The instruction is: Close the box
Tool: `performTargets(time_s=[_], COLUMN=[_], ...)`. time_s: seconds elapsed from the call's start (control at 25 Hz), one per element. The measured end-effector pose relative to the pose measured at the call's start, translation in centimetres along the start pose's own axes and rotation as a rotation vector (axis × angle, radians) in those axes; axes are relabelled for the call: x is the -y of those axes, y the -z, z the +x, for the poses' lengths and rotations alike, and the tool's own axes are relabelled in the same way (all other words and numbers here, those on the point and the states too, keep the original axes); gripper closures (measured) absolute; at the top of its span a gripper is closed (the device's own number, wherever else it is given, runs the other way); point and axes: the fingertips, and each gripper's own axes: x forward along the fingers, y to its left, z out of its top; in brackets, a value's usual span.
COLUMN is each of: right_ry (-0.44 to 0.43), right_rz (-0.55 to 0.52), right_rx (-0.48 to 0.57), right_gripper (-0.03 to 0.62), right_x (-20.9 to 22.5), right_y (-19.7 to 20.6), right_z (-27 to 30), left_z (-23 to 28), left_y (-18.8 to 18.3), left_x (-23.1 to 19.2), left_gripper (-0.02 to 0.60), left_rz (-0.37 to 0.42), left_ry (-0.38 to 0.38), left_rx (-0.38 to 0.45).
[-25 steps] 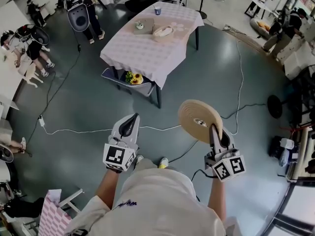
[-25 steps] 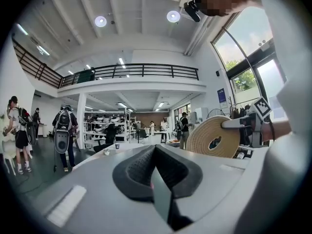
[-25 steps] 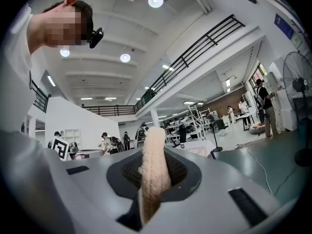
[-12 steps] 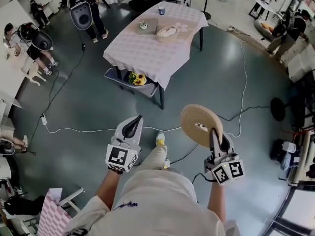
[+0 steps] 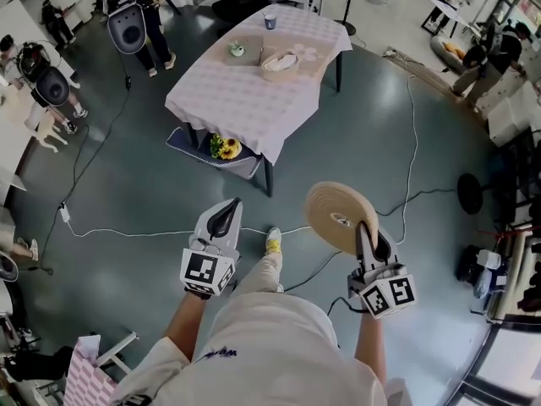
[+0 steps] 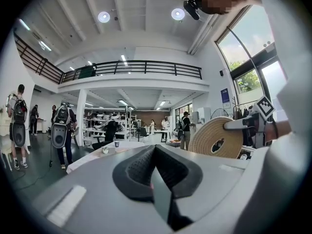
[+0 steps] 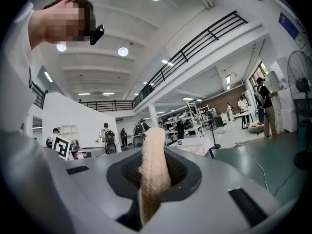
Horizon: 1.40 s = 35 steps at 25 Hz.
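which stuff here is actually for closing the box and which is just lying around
For the job: woven lid, clamped in the right gripper's jaws; woven box, on the table.
Lying about: cup on the table, sunflowers under it, white cable on the floor.

Table w/ pale checked cloth: 12 o'clock, head view. On cloth: cup at far edge; small dish on grey mat, approx. 11 o'clock of table ctr. Under table: tray w/ sunflowers. White cable lies across grey floor, 9 o'clock side. Black round stand base: 3 o'clock. Persons w/ backpack units: 10–11 o'clock.
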Motion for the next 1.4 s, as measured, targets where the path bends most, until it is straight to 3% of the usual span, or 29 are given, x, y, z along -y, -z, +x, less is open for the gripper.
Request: performTargets(time_s=[0.32,0.96,1.16,1.4], right_ry=[0.005,0.024,0.017,0.035], right_rz=[-0.008,-0.021,-0.041,-0.048], right_rx=[-0.002,-0.026,-0.035,-0.028], right_gripper=[0.549,0.549,0.549,0.549], right_x=[2.2,6.5,5.8,7.7], right_y=[-2.3,-4.6,-4.7,-5.0], right_z=[6.1,19.8,21.8,22.1], left_z=[5.5,17.6,19.5,23.2], left_y=[-0.6,-2.0,-1.1,-0.8], left_x=[-4.5,-12.6,-15.1,-14.4], left_gripper=[0.58,0.58,0.58,0.58], left_rz=[-0.022,-0.006,-0.025,-0.018], left_ry=[-0.027,0.002,-0.004,0.044], left_rx=[-0.014,0.001,-0.014,-0.026])
